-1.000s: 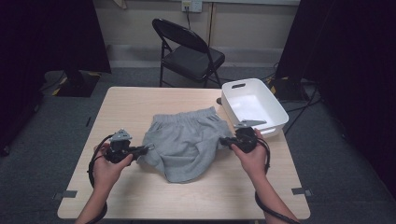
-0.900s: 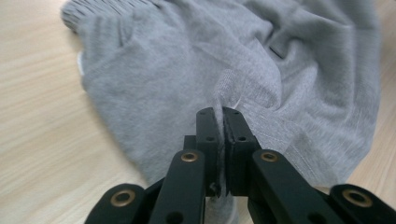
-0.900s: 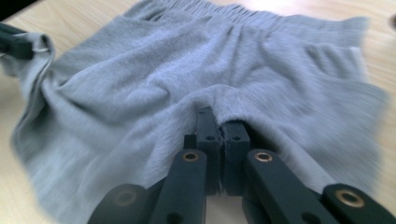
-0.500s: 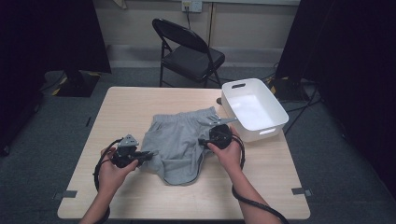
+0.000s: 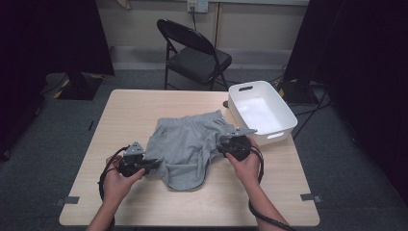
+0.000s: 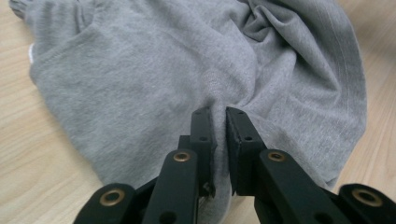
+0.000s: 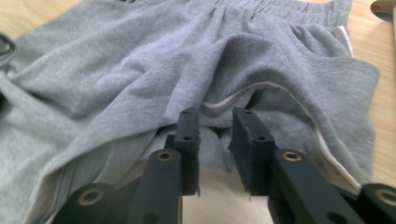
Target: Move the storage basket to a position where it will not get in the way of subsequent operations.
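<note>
Where the grey shorts (image 5: 187, 147) lie crumpled at the middle of the high view, on the pale wooden desk (image 5: 144, 108), the left hand-held gripper (image 5: 153, 162) meets their lower left edge and the right hand-held gripper (image 5: 220, 145) meets their right side, each held in one hand. From above, the jaws themselves are too small to read; the two gripper views settle it. In the left gripper view the shorts (image 6: 187, 70) fill the upper part of the frame, and the left hand-held gripper (image 6: 219, 114) has its jaws drawn nearly together, pinching a raised fold of the cloth at the centre, with puckers running up from the pinch. In the right gripper view the right hand-held gripper (image 7: 215, 113) has its jaws set a little further apart, with a bunched wad of the shorts (image 7: 140, 60) pressed between them at the lower centre; a white piped hem curves just above the tips, and the gathered waistband runs along the top of the frame. The high view alone gives the surroundings: a white tub (image 5: 284, 118) at the right edge of the desk, just beside the shorts' upper right corner, and a black folding chair (image 5: 192, 53) on the floor beyond, at the upper centre.
</note>
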Demonstrator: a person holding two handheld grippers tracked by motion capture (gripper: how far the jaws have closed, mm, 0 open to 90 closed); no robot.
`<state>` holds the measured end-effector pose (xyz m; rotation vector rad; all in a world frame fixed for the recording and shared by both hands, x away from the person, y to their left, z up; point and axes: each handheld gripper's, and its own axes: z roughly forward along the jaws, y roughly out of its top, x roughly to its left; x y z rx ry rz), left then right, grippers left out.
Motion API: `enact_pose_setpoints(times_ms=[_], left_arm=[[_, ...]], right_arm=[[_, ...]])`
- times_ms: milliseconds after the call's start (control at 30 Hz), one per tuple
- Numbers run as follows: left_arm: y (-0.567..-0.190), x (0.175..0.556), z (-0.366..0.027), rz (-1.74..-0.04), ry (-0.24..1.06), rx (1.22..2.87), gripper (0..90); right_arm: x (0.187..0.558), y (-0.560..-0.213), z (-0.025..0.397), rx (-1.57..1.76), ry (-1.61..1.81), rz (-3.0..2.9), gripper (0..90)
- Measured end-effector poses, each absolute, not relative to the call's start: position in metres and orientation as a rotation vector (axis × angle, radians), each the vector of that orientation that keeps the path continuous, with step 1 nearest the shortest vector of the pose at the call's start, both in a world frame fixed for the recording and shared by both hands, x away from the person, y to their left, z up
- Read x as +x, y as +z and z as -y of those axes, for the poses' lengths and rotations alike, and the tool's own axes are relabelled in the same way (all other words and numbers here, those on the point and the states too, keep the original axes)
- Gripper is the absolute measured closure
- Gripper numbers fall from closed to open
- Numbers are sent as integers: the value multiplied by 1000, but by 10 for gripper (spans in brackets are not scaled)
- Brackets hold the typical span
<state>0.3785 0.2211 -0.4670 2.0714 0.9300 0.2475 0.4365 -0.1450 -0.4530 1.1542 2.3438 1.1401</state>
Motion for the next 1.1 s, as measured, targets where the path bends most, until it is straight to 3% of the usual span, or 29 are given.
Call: enact_pose_setpoints(times_ms=[133,233,467,600,767,833,933,1033,1100], left_arm=[[-469,378,-221,-925,238,2068,820],[-472,378,-221,-926,233,2063,816],[-473,378,-220,-922,235,2062,811],[-474,377,-221,-923,230,2057,810],[-475,377,-222,-930,228,2051,809],[-475,377,-222,-930,231,2051,811],[-474,376,-222,-926,233,2052,811],[-474,376,-221,-922,234,2055,811],[-473,376,-222,-921,239,2057,810]], right_arm=[[445,-461,132,1143,1120,-2371,734],[448,-465,119,1139,1136,-2361,625],[450,-470,102,1111,1209,-2361,595],[451,-474,97,1088,1184,-2395,615],[452,-476,93,1116,1195,-2432,863],[451,-474,93,1132,1218,-2418,888],[451,-467,97,1156,1266,-2420,890],[452,-460,99,1100,1338,-2418,764],[452,-457,102,1118,1315,-2396,764]])
